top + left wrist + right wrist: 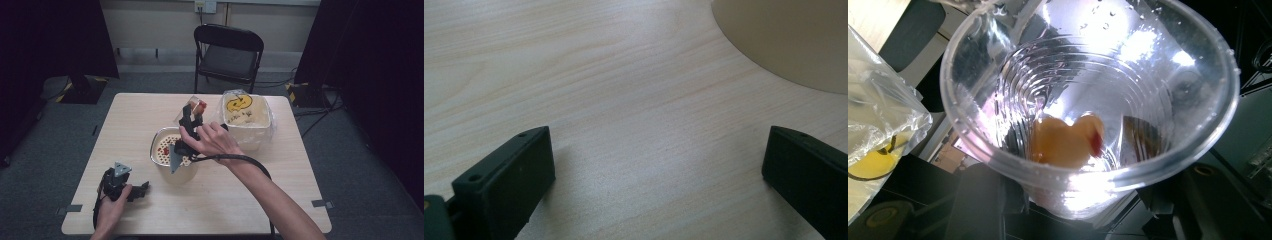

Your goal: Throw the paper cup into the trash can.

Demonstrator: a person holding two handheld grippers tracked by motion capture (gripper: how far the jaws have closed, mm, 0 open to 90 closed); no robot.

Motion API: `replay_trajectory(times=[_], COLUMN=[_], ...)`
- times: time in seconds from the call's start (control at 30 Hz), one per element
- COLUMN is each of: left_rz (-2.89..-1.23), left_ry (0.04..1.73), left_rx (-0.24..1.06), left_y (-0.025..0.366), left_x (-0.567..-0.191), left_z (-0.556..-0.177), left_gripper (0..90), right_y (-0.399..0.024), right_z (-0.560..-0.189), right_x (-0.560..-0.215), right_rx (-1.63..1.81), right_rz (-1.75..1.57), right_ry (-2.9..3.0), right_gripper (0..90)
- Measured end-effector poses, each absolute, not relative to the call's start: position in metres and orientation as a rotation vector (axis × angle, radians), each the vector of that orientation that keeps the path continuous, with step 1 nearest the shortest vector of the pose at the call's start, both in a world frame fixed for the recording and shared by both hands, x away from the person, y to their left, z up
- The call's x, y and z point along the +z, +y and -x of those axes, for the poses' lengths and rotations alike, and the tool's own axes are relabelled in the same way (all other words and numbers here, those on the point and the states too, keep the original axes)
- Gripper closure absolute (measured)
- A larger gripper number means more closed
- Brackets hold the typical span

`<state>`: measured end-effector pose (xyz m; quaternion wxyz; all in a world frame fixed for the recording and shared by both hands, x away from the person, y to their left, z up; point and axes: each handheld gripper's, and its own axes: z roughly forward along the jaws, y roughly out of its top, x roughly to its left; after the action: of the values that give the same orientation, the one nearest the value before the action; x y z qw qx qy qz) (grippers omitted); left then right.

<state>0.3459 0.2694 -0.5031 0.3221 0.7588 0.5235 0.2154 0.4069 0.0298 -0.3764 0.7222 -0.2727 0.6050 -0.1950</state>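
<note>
Above table [250, 200], right tongs [192, 116] apparently clamp clear cup [1088, 100].

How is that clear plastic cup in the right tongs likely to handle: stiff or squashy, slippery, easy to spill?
The clear plastic cup looks thin-walled and ribbed, so it probably flexes under the right tongs. Droplets on its wall suggest a slippery surface. Held tipped, with an orange piece inside, it is likely light and may spill.

Black folding chair [228, 56], grey carpet [60, 130], dark curtains [370, 55].
</note>
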Motion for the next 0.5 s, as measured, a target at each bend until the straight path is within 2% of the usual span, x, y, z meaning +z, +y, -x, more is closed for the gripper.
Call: replay_trajectory(times=[0.5], left_rz=[-1.992], left_ry=[1.374], left_rx=[0.565], left_y=[0.2694], left_x=[-0.5031], left_z=[-0.3459], left_gripper=[0.0], right_y=[0.0328], right_z=[-0.3983], right_x=[-0.3831], right_rx=[-0.544], right_rz=[0.713], right_ry=[1.223], right_gripper=[50.0])
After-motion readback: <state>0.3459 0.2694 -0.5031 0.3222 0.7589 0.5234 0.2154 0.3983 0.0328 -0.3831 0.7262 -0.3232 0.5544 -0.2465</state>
